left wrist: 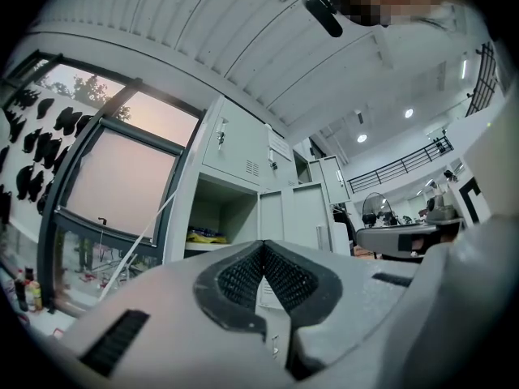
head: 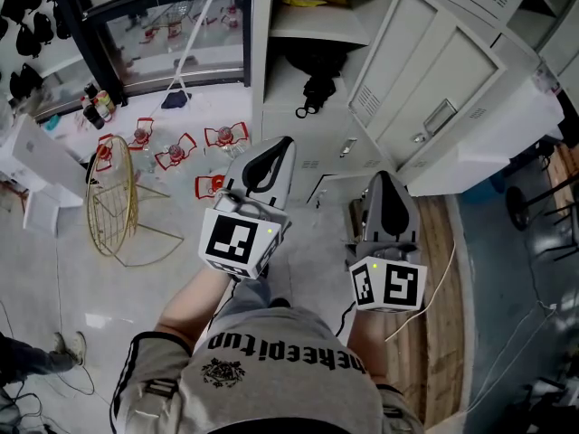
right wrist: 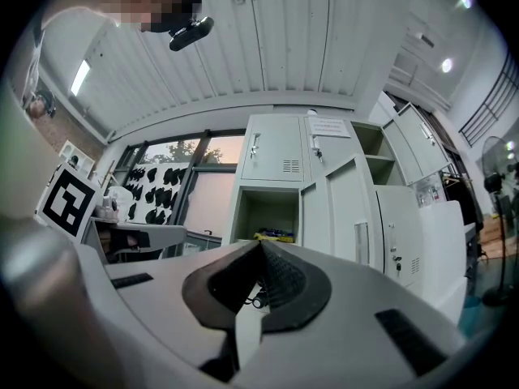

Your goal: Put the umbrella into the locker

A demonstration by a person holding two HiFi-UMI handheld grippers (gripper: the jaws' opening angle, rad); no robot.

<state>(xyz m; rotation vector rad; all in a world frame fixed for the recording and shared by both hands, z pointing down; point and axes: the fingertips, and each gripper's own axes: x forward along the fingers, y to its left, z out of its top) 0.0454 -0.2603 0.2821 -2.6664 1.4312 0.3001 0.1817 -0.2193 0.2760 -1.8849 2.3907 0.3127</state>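
Where it lies, the umbrella (head: pixel 317 88) looks black, folded.

Occlusions and cut-offs, all views.
Umbrella (head: pixel 317 90): a dark lump on the middle shelf of the locker (head: pixel 261 52), outline unclear; in the right gripper view only a small loop (right wrist: pixel 255 301) clears the jaws, the rest is hidden. Yellow item (head: pixel 308 1) on the upper shelf: too small to identify. Locker top cut by the head view's upper edge. Bystander (head: pixel 27 360): cut by the left edge, only a leg and shoe show.
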